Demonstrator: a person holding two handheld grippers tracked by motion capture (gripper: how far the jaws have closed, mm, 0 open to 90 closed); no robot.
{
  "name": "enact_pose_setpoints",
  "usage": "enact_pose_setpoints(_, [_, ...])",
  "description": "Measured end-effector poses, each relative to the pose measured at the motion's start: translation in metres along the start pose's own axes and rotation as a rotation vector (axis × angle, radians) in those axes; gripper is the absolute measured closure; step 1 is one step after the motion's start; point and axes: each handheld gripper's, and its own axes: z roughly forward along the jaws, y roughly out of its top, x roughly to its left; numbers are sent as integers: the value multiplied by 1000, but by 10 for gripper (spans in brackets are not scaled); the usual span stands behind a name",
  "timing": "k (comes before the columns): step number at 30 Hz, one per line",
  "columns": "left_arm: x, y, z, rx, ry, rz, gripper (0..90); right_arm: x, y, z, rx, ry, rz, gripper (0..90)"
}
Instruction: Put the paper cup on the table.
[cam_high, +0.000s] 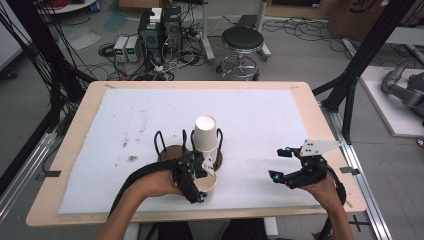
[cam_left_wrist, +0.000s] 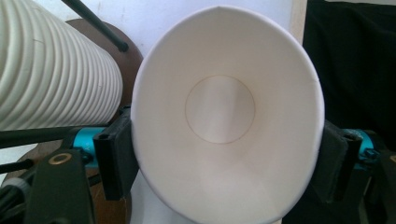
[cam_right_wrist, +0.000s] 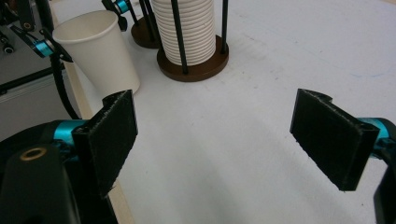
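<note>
A single white paper cup (cam_left_wrist: 219, 112) sits between my left gripper's (cam_left_wrist: 226, 161) two black pads, mouth toward the camera, its rim squeezed into an oval. In the high view that left gripper (cam_high: 205, 181) holds the cup (cam_high: 209, 186) near the table's front, just before a tall stack of white cups (cam_high: 206, 132) that stands in a holder of black rods on a brown base. My right gripper (cam_high: 278, 164) rests open at the right front with nothing between its jaws. In the right gripper view, the right gripper (cam_right_wrist: 215, 140) faces the held cup (cam_right_wrist: 98, 51) and the stack (cam_right_wrist: 189, 30).
A second brown base (cam_high: 167, 151) with black rods stands left of the stack. A white mat (cam_high: 125, 115) with a few dark stains covers the wooden table (cam_high: 82, 107). Beyond the table are a stool (cam_high: 242, 40), cables and black frame posts.
</note>
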Motion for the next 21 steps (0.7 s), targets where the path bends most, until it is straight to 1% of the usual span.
enact_pose_setpoints(7, [1,0,0,-1,-13,-4,202,0,0,0,-1,0,1,153])
enact_pose_setpoints(8, [1,0,0,2,-11,2,196,0,0,1,-1,2,0,153])
enact_pose_setpoints(10, [1,0,1,-3,-20,0,188,1,0,1,1,0,0,153])
enact_pose_setpoints(11, [0,0,1,-8,-17,-4,182,1,0,1,1,1,1,153])
enact_pose_setpoints(13, [1,0,0,-19,-22,1,173,1,0,1,0,0,0,153])
enact_pose_setpoints(16, [1,-1,0,-30,-35,-3,124,1,0,1,2,2,1,153])
enact_pose_setpoints(18, [1,-1,1,-34,-31,-9,90,1,0,1,0,0,1,153])
enact_pose_setpoints(21, [2,-2,0,-45,-21,-14,73,1,-1,1,2,1,6,153])
